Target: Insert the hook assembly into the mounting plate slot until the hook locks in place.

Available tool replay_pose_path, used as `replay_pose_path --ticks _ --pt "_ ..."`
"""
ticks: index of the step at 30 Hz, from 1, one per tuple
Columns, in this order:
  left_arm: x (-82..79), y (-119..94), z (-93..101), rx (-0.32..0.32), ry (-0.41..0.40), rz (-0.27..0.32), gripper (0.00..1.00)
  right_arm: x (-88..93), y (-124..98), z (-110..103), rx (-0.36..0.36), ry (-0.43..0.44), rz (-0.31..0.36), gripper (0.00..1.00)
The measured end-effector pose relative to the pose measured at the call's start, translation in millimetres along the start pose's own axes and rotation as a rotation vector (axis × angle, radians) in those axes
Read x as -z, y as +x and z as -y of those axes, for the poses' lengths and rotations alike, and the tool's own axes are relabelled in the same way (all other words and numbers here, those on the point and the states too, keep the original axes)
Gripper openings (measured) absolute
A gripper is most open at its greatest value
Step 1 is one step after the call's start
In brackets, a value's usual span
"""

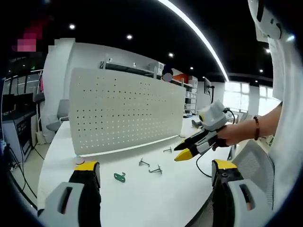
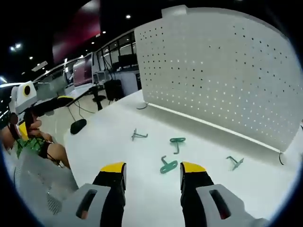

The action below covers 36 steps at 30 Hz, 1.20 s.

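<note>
Green hook between right tongs

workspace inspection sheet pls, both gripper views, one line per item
surface: white table, bare apart from the hooks.
job's things: white pegboard panel standing upright at the table's far side; four small hooks lying loose on the table, the green hook nearest the right gripper, none in the panel yet.
clutter: nothing seen.
grippers: left gripper jaws open, empty; right gripper jaws open, empty, hovering above the table just short of the green hook.
cables: a dark cable trails below the right gripper in the left gripper view.
surroundings: office desks with monitors, ceiling lights, shelving behind the panel.
</note>
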<state>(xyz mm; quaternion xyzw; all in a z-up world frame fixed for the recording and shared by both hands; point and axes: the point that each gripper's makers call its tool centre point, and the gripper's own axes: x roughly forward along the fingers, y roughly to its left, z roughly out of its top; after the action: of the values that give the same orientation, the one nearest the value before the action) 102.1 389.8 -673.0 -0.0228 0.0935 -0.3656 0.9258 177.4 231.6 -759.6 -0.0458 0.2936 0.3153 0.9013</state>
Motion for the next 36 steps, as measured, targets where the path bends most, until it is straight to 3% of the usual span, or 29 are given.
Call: replay_pose_path --ticks 9,21,36 --pt "5.0 1.0 -3.1 0.006 0.003 -0.014 1.00 7.1 15.1 4.0 0.002 0.016 -0.043 0.42" --pt "7.4 1.5 -3.6 0.005 0.002 -0.018 1.00 29.8 33.0 14.3 0.037 0.065 -0.143 0.37" --pt "13.5 2.6 -9.5 -0.011 -0.022 0.002 0.99 38.9 52.7 17.1 0.053 0.136 -0.203 0.32"
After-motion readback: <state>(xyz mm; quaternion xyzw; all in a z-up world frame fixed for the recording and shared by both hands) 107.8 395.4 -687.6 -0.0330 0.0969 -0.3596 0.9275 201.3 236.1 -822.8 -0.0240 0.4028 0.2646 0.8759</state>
